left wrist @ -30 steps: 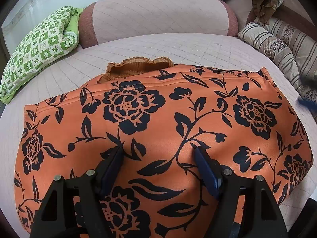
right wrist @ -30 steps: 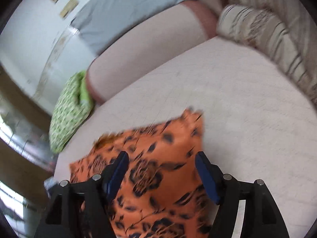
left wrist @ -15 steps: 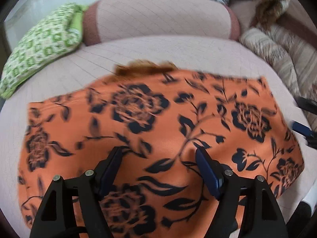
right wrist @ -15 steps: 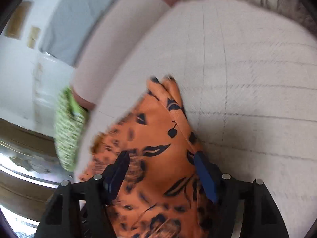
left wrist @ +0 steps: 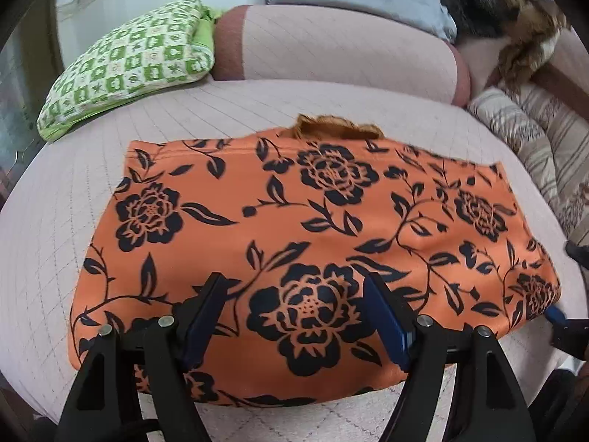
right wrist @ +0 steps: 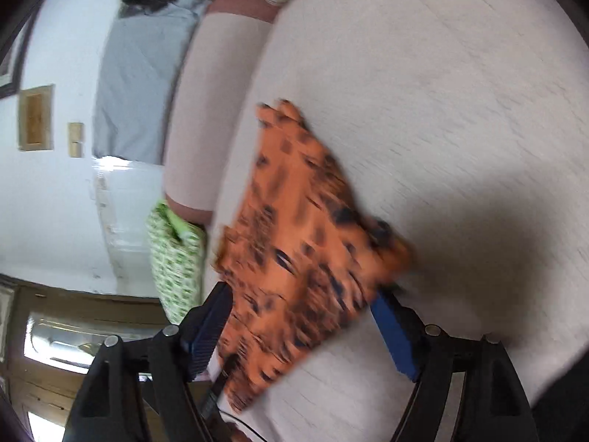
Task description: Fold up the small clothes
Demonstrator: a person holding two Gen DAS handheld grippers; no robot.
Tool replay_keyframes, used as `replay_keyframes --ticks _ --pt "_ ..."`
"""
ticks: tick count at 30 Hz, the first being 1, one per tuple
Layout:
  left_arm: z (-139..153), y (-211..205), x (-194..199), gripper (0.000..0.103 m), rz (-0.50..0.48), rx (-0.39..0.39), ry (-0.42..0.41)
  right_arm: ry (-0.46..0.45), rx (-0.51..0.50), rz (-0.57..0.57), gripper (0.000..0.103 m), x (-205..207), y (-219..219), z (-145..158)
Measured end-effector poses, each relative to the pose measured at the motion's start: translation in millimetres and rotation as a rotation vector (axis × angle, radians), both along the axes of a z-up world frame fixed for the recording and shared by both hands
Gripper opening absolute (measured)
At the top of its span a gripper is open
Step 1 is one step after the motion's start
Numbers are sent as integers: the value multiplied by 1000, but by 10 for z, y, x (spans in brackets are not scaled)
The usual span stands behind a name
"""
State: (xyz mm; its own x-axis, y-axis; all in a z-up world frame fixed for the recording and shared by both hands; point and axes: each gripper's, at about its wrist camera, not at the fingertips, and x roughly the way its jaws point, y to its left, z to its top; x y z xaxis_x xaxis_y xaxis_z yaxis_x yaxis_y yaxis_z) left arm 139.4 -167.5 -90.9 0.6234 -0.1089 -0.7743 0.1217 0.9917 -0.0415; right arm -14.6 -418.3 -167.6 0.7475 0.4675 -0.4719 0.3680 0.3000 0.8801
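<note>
Soft daylight, left wrist view sharp, right wrist view smeared.

Even, diffuse light is seen on the orange floral garment; glare is confined to the white wall top left. Strong barrel distortion and black vignetting are present at all corners. Heavy motion blur is seen across the right view, and a broad dark shadow is cast on the bedcover.

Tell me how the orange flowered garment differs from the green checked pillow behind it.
The orange garment carries large black roses and vines; the green pillow has small green and white squares. The garment lies flat and spread across the near part of the bed, while the pillow is plump and propped at the far left corner. The garment sits between the open left gripper fingers; the pillow is untouched. Both are patterned fabric resting on the bed.
</note>
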Motion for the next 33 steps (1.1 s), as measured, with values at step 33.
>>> replay_keyframes --ticks 33 --pt "-47 -126 84 79 -6 93 -19 56 -188 -5 61 211 8 102"
